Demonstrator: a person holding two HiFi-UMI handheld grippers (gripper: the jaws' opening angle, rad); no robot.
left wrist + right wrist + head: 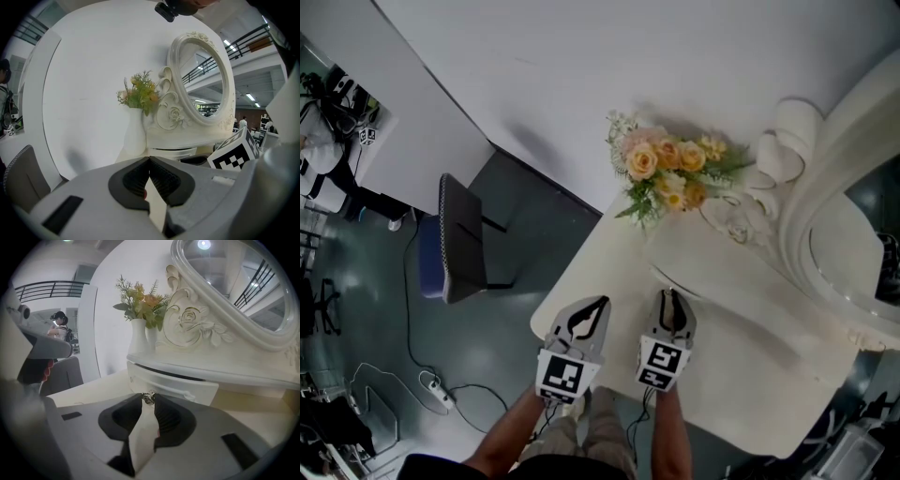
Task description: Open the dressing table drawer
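Note:
The cream dressing table point(750, 366) carries a low drawer unit under its oval mirror. In the right gripper view the white drawer front point(187, 386) has a dark gap along its top edge. Its small metal knob point(149, 398) sits pinched between the tips of my right gripper point(149, 401), which is shut on it. From the head view the right gripper point(670, 296) reaches the drawer's edge and hides the knob. My left gripper point(601, 303) hovers beside it over the table's front left corner. Its jaws point(149, 160) meet at the tips with nothing between them.
A white vase of yellow and pink flowers point(668, 172) stands at the table's back left, next to the ornate mirror point(848, 246). A grey chair point(457, 240) and floor cables point(431, 389) lie to the left. A person point(59, 326) stands far off.

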